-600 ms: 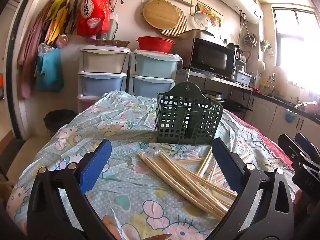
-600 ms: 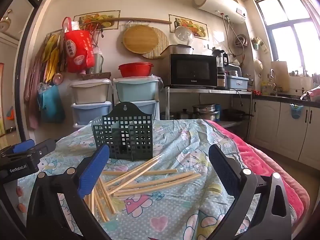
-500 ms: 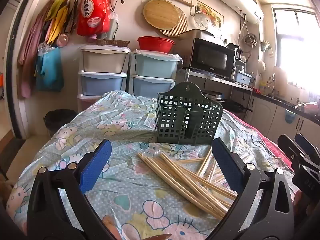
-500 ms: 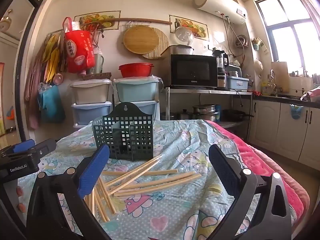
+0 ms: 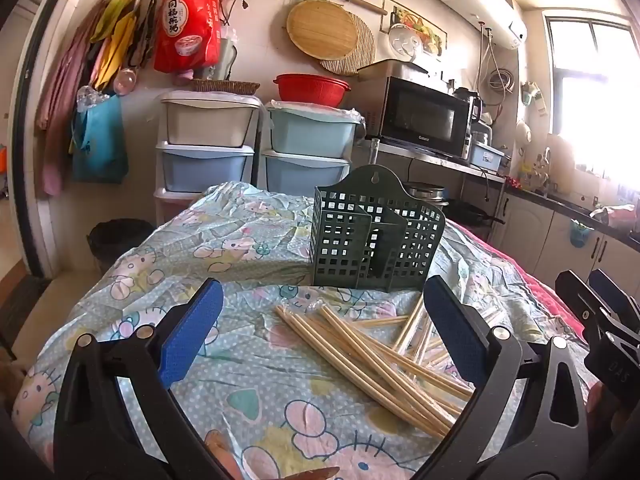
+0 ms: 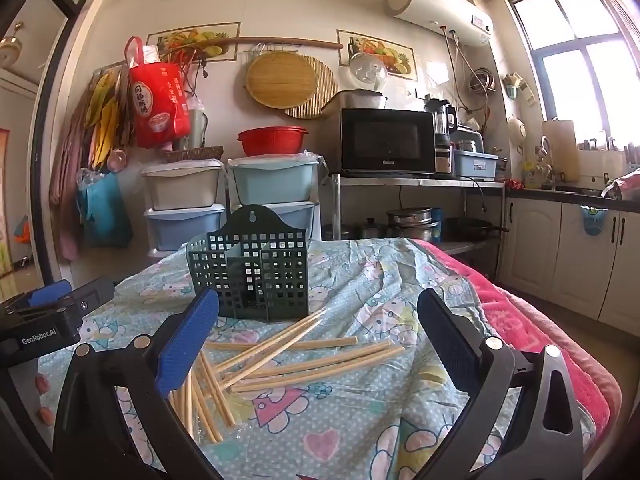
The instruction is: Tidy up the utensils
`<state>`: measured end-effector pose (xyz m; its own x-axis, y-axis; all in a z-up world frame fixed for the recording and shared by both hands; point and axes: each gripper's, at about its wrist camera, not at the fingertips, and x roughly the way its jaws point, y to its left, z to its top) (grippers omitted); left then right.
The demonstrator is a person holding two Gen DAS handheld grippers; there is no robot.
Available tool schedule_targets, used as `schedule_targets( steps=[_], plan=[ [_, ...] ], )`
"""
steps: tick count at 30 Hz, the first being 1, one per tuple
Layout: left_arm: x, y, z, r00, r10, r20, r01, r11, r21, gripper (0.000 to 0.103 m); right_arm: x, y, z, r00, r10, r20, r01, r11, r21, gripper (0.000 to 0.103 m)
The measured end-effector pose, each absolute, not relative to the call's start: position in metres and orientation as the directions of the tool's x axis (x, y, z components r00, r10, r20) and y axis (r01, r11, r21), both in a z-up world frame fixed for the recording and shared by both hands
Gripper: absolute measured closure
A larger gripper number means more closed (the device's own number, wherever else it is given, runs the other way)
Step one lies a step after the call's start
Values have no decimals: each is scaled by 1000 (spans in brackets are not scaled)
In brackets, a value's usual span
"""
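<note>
Nothing sorted yet: chopsticks (image 5: 372, 356) scattered on the worktop (image 5: 248, 364) between and below wide, empty jaws of left gripper (image 5: 320, 332) and right gripper (image 6: 318, 334); empty green holder (image 5: 374, 232) just beyond.

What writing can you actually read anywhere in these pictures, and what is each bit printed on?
"GenRobot.AI": white letters on the left tool's black body.
"Galanz": small logo on the microwave's door; it reads so, though faint.
"DAS": raised letters on the right tool's black body, possibly cut off.
Red bag on the wall: large Chinese characters, which I cannot read with confidence.
Water heater: label too blurred.
</note>
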<state>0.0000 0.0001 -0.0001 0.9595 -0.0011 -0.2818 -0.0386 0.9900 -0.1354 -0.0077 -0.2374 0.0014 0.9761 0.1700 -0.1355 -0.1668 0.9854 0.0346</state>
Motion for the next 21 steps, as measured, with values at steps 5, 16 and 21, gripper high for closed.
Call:
schedule_targets(
  steps=[5,16,21],
  plan=[
    [0,0,0,960,1,-280,-40,990,-134,10,-9,-237,2,977,167,-136,-164,986,32,6],
    [0,0,-1,961,3,-278,-41,990,-132,10,-5,-233,-1,975,174,-142,-171,985,31,6],
    [0,0,-1,961,4,-276,-42,990,-132,10,-7,-232,-1,976,172,-137,-169,985,28,6]
  ],
)
